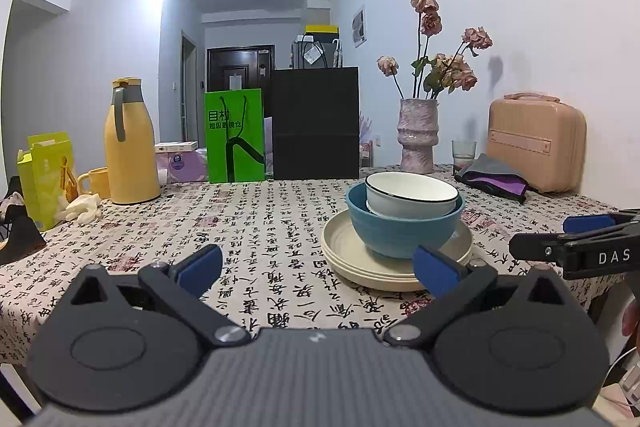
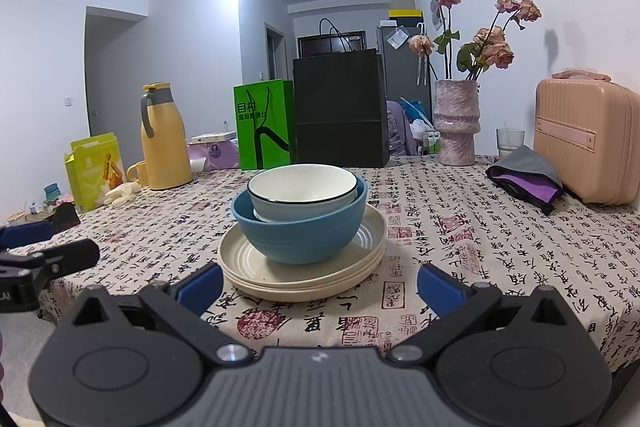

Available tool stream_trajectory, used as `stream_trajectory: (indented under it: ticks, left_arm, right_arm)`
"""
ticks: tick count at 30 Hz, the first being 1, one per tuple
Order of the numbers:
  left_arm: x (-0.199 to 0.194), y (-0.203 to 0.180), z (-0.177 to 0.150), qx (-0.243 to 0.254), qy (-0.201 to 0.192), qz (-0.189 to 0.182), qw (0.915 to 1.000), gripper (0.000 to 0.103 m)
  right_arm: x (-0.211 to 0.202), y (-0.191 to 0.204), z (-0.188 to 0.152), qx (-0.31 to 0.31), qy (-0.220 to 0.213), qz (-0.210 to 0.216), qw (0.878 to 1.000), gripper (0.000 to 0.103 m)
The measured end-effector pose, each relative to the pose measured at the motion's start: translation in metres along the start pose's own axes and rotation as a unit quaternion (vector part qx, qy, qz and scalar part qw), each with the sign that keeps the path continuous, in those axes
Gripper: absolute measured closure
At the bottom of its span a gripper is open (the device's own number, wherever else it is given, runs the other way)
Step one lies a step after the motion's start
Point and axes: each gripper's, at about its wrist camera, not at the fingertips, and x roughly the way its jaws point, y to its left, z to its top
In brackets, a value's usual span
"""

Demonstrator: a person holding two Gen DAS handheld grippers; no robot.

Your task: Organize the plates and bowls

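White bowl [image 2: 302, 189] nested in blue bowl [image 2: 300, 235], stacked on cream plates [image 2: 304, 277]; left gripper [image 1: 318, 267] and right gripper [image 2: 320, 287] held spread, empty, near the stack.

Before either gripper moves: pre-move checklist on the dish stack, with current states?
1. Left gripper open, holding nothing: ok.
2. Right gripper open, holding nothing: ok.
3. White bowl nested in blue bowl: ok, sits slightly tilted.
4. Blue bowl centred on cream plates: not ok, sits toward their far side.
5. Plate count: cannot tell, rims suggest more than one.
6. Tablecloth around stack free of other items: ok.
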Motion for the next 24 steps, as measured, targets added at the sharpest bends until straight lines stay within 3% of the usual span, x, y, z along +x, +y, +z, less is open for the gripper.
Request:
stream_trajectory:
  ticks: [24]
  left_arm:
    - [-0.0003,0.0004,-0.0021,-0.002,0.001,-0.002,1.0000,0.000]
  right_arm:
    - [0.0006,0.0009,-0.0010,-0.001,0.002,0.001,1.000,0.000]
